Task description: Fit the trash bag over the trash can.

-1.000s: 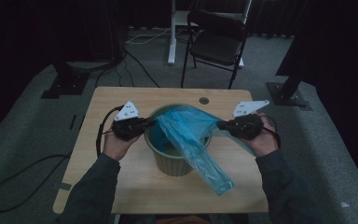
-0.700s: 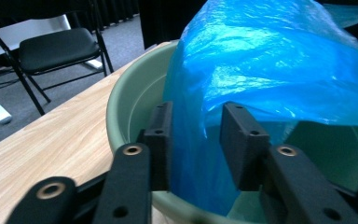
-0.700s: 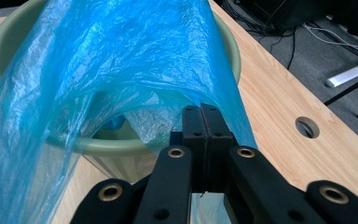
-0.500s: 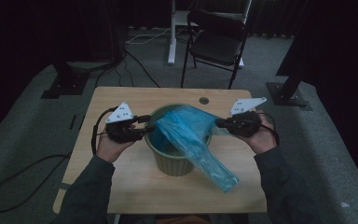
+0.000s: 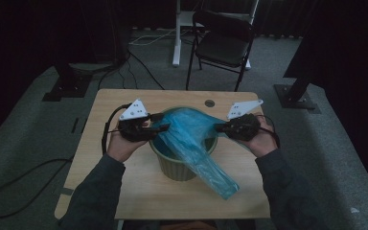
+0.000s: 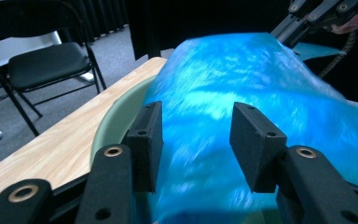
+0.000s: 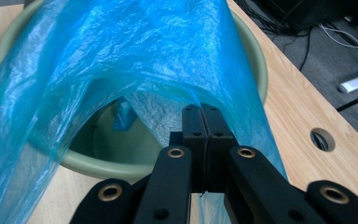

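Diagonally, one translucent blue plastic bag runs from the far left rim of the single green bucket to the near right, its tail on the wooden table. Its crinkled film drapes over the bucket's mouth. The left gripper has just been opening and now stands wide, its pads clear of the film; the right gripper pinches the bag's edge.

Dark grey sleeves; black hand-held gripper, brass rivets.
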`<state>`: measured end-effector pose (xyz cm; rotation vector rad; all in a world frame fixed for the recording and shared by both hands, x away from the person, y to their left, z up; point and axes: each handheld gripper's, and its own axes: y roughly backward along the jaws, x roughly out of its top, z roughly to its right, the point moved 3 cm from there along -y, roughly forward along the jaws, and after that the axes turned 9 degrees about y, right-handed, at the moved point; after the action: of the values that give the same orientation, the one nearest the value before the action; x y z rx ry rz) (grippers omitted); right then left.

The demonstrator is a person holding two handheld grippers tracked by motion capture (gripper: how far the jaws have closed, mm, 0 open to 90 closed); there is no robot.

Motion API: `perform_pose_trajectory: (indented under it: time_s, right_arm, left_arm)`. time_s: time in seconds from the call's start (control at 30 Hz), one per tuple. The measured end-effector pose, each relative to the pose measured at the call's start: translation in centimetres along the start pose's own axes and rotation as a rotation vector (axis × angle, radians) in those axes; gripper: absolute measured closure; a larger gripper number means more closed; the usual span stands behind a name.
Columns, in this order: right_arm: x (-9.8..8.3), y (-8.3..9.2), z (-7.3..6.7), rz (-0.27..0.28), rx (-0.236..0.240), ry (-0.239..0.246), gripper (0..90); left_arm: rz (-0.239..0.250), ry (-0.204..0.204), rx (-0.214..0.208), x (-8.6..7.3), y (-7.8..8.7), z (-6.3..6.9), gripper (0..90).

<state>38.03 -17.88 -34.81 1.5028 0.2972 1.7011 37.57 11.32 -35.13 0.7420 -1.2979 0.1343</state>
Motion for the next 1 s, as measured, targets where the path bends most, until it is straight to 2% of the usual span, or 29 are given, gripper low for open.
perform_pose_trajectory:
  time_s: [0.1,0.27,0.37,0.43,0.57,0.6,0.83,1.0]
  right_arm:
    - [0.4,-0.1,-0.2,0.006,0.008,0.014,90.0]
    - [1.1,-0.4,-0.4,0.022,0.024,0.019,90.0]
    - [1.5,-0.6,-0.5,0.037,0.037,0.022,90.0]
    - [1.7,-0.7,-0.6,0.037,0.040,0.027,90.0]
    - [2.0,-0.8,-0.7,0.034,0.047,0.034,90.0]
    - [1.9,-0.8,-0.7,0.030,0.046,0.036,90.0]
    - [1.0,-0.7,-0.5,0.006,0.048,0.023,90.0]
    - [0.8,-0.6,-0.6,0.000,0.064,0.033,89.9]
  left_arm:
    - [-0.016,-0.013,-0.025,0.3,-0.8,0.5,51.0]
    - [-0.064,-0.023,-0.034,0.1,-2.2,1.1,50.4]
    - [-0.108,-0.031,-0.019,-0.2,-2.9,1.3,59.7]
    - [-0.123,-0.042,-0.007,-0.4,-3.2,1.4,70.5]
    - [-0.119,-0.030,0.010,-0.6,-3.1,1.1,88.1]
    - [-0.115,-0.025,0.016,-0.6,-3.0,0.9,89.6]
    - [-0.092,-0.011,0.069,-0.7,-2.0,0.0,89.7]
    - [-0.063,0.006,0.089,0.1,-1.6,-0.4,72.1]
